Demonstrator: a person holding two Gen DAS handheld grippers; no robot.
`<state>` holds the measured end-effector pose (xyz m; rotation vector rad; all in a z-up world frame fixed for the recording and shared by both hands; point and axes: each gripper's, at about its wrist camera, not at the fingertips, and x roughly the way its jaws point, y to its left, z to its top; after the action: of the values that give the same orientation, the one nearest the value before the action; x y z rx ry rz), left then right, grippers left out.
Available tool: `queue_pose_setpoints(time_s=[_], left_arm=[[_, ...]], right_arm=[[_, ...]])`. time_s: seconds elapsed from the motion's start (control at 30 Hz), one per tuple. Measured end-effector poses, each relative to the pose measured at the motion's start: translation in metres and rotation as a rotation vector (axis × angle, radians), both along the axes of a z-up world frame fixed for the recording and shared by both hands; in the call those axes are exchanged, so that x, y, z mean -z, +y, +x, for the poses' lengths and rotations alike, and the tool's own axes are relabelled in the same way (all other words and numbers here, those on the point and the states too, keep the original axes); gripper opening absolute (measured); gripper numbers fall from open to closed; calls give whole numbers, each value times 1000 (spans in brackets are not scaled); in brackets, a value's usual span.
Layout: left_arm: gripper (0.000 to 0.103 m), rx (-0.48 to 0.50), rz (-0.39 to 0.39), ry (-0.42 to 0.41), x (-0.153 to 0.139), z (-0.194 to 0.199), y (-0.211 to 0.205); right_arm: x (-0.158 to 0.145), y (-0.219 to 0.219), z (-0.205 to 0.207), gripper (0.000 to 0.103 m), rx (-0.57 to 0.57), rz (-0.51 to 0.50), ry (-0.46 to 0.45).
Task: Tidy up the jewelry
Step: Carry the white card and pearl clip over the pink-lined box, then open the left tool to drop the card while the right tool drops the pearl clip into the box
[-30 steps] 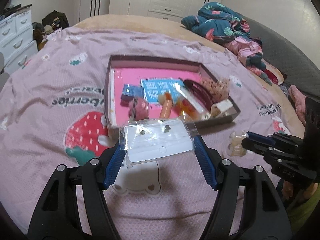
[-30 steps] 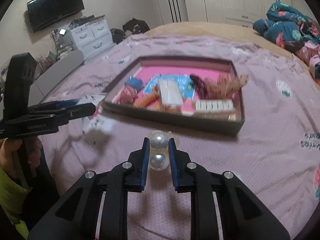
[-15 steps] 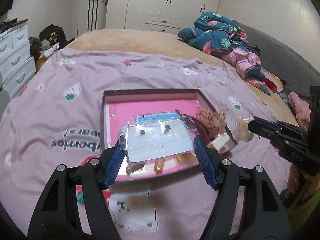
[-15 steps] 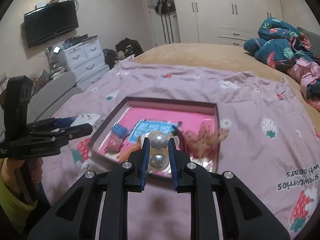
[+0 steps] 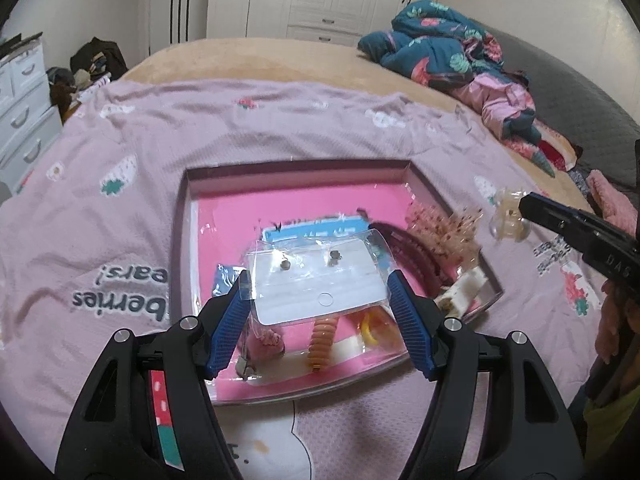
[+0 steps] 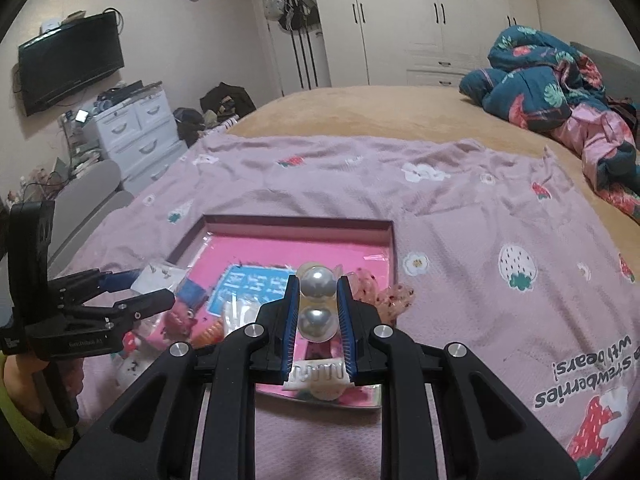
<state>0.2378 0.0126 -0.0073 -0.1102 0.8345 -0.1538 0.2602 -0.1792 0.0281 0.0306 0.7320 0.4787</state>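
- Two grippers over the pink tray [image 5: 182, 216] mid-bed [image 6: 360, 112]; strawberry-print blanket [image 6: 480, 208].
- Left gripper [image 5: 320, 296]: jaws clamp earring packet [image 5: 316, 284].
- Right gripper [image 6: 318, 320]: jaws narrow on pearl clip [image 6: 317, 300].
- Wardrobe [image 6: 420, 12] beyond bed's far edge.

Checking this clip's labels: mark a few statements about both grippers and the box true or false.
1. The left gripper holds a clear earring packet. True.
2. The right gripper is open and empty. False: it is shut on a pearl hair clip.
3. The pink-lined box sits on a strawberry-print blanket. True.
4. The box holds nothing. False: an orange spiral hair tie and other pieces lie inside.
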Motion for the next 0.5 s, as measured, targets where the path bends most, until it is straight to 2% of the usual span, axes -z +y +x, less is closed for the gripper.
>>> queue_pose_setpoints(time_s=[0.27, 0.5], left_arm=[[61, 13, 11, 65, 29, 8, -4], [65, 21, 29, 84, 35, 6, -7]], right_arm=[[45, 4, 10, 18, 29, -38, 93], [58, 8, 11, 18, 26, -39, 124]])
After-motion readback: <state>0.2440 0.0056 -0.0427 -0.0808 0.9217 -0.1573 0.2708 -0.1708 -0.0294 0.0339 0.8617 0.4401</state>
